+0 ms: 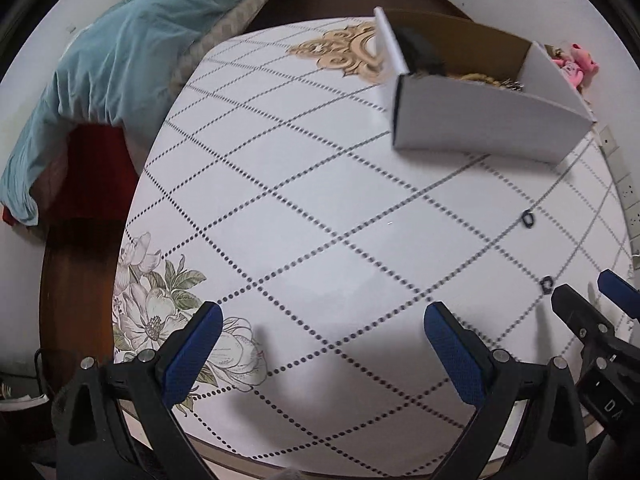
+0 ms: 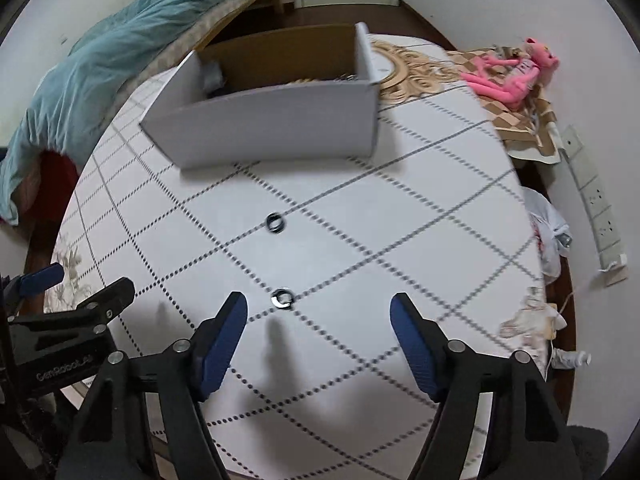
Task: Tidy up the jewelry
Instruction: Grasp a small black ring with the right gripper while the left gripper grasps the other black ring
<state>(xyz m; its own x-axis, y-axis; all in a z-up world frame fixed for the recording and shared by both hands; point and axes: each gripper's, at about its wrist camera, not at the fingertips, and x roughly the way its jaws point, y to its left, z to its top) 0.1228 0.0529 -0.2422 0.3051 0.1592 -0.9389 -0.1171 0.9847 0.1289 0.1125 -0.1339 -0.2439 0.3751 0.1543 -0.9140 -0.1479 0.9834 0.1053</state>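
Dotted-lattice white table (image 2: 360,240) beside teal-blanketed bed (image 1: 112,60)

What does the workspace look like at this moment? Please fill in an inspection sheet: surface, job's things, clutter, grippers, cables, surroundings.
Surface: round table with a white, dotted-diamond cover and flower prints.
Job's things: near ring and far ring lie loose on the table; open white box beyond them already holds jewelry.
Clutter: pink plush toy on a checkered cloth at the far edge.
Grippers: left gripper open, empty; right gripper open, empty, just short of the near ring.
Cables: thin white cord at the table's right.
Surroundings: bed with teal blanket; wall sockets.
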